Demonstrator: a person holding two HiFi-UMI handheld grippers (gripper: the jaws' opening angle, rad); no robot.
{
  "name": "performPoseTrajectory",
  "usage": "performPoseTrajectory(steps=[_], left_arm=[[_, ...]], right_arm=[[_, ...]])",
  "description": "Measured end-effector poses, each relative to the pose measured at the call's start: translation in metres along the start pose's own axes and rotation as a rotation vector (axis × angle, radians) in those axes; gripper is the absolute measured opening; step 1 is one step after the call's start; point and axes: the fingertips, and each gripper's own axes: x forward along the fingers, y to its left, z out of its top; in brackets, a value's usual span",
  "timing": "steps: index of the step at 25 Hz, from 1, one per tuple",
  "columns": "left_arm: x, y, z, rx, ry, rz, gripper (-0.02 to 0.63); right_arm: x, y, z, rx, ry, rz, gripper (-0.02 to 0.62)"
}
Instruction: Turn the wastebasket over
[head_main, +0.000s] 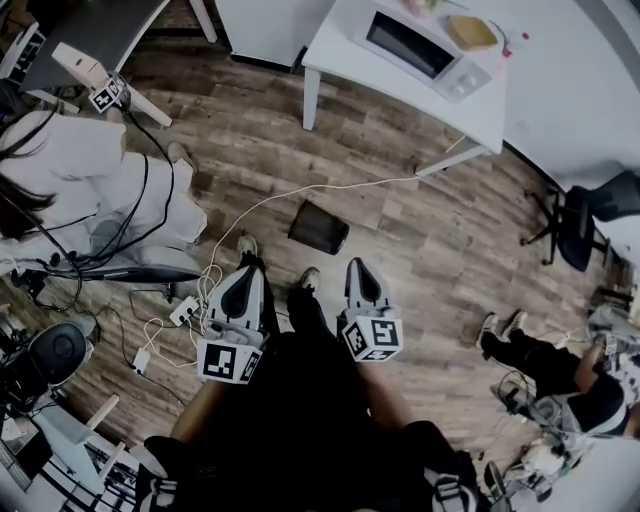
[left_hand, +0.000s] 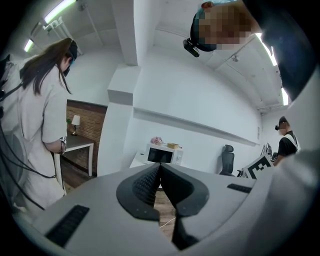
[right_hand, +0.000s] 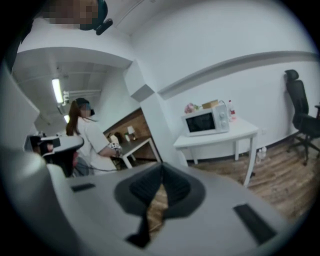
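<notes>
A dark mesh wastebasket (head_main: 319, 227) lies on its side on the wooden floor, ahead of me in the head view. My left gripper (head_main: 248, 268) and my right gripper (head_main: 357, 267) hang side by side above my feet, short of the basket and apart from it. Both are shut with nothing between the jaws. In the left gripper view the jaws (left_hand: 159, 167) meet at the tips; the right gripper view shows its jaws (right_hand: 162, 170) closed too. The basket is hidden behind the jaws in both gripper views.
A white table (head_main: 480, 110) with a microwave (head_main: 415, 45) stands beyond the basket. A white cable (head_main: 300, 192) runs across the floor beside it. A person in white (head_main: 90, 190) stands at the left, a seated person (head_main: 560, 375) at the right, and an office chair (head_main: 580, 220) at the far right.
</notes>
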Motion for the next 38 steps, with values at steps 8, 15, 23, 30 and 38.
performPoseTrajectory(steps=[8,15,23,30,38], left_arm=[[0.067,0.059,-0.01,-0.02,0.078,-0.113,0.035],[0.12,0.123,-0.014,-0.013,0.095,-0.156,0.035],[0.163,0.165,-0.04,-0.032,0.112,-0.216,0.035],[0.169,0.178,-0.086,-0.072,0.146,-0.242,0.035],[0.172,0.202,-0.142,-0.105,0.176,-0.216,0.035]], right_arm=[[0.081,-0.003,-0.021,0.0,0.078,-0.109,0.032],[0.165,-0.013,-0.064,0.05,0.174,-0.197,0.032],[0.259,-0.036,-0.163,0.133,0.344,-0.243,0.034],[0.301,-0.059,-0.289,0.139,0.529,-0.287,0.039],[0.316,-0.096,-0.429,0.138,0.704,-0.375,0.124]])
